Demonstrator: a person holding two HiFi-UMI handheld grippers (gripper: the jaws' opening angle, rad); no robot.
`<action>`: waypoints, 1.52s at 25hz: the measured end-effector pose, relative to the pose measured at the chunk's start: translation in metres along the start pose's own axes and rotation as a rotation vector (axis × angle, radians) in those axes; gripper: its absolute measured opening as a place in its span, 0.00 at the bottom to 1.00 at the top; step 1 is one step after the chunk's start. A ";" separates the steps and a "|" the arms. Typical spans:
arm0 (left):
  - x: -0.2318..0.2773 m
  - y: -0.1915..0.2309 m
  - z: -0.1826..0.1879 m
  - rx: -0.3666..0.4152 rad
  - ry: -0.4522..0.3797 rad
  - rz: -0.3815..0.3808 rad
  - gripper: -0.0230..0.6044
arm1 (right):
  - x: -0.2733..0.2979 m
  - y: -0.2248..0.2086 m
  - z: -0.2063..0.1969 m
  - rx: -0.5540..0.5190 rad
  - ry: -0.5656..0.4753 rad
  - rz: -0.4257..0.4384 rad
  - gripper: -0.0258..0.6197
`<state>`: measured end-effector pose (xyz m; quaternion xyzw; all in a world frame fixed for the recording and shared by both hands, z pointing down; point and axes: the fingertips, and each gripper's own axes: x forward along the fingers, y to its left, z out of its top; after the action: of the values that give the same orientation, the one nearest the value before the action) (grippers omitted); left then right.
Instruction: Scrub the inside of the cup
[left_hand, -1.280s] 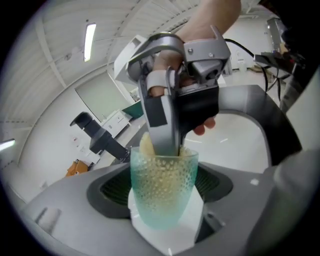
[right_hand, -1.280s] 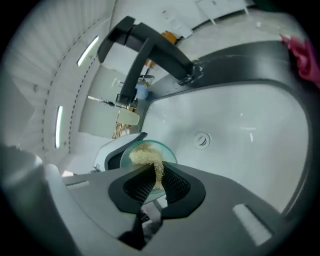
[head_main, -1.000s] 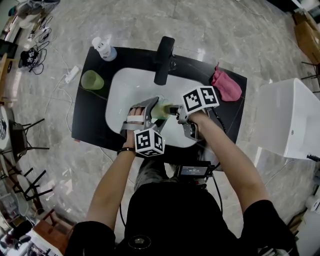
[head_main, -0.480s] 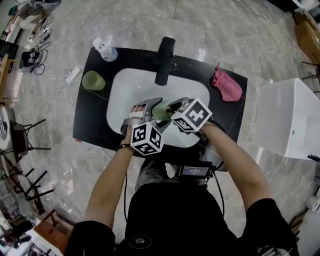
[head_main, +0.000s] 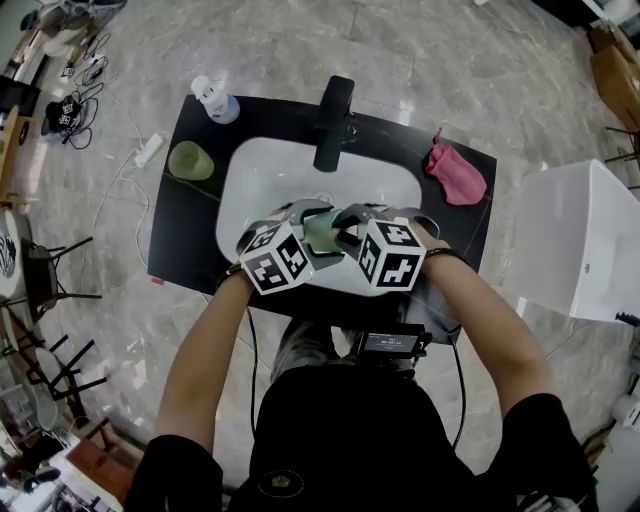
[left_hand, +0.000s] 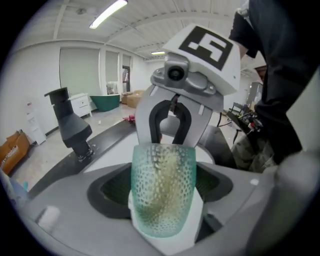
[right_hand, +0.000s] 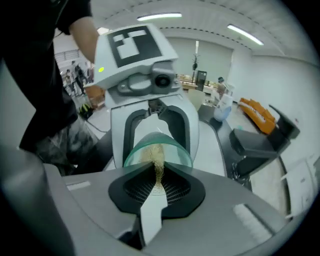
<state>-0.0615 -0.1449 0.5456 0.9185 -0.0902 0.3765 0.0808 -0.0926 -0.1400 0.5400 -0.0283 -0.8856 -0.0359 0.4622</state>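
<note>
My right gripper (right_hand: 156, 181): jaws pressed together on a thin yellowish scrub pad (right_hand: 158, 162), pinched edge-on. The pad's far end runs into the mouth of the cup (right_hand: 157, 149).

My left gripper (left_hand: 163, 212): jaws spread wide and clamped on the cup's dimpled green wall, mouth turned toward the right gripper. In the left gripper view the pad shows as a yellow smear through that wall. The cup hangs in the air between the two grippers, over the near part of the white sink (head_main: 270, 165).

Doing it well, as I judge it:
- The left holds the cup steady and the right does the work.
- Press the pad sideways against the wall and sweep round, then reach for the bottom.
- The pad is gripped at one end only, so it will likely flop; plain plunging won't scrub much.
- The wall looks like thin plastic. Levering on the rim could twist the cup in the left jaws.

Room:
- The two marker cubes (head_main: 272, 258) sit just beside each other in the head view, so there is little slack for wrist roll before they knock.
- There is open basin below and ahead. The faucet (head_main: 333, 120) stands behind, apart from the grippers.
- The near rim of the black counter (head_main: 180, 220) lies under my wrists.
- The second green cup (head_main: 188, 160) and bottle (head_main: 212, 98) at left rear, and the pink cloth (head_main: 456, 170) at right, are all well apart.
</note>
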 end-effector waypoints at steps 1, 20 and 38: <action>-0.001 -0.003 0.001 -0.006 -0.003 -0.035 0.63 | -0.001 0.003 0.001 -0.071 0.011 -0.005 0.10; -0.013 -0.035 -0.008 -0.190 -0.037 -0.367 0.63 | -0.012 0.024 0.010 -0.517 0.008 -0.067 0.10; 0.006 0.000 -0.007 0.227 0.055 0.160 0.63 | 0.001 0.003 -0.008 0.815 -0.123 0.274 0.10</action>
<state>-0.0620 -0.1436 0.5552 0.9009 -0.1178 0.4146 -0.0515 -0.0866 -0.1376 0.5452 0.0372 -0.8414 0.3803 0.3822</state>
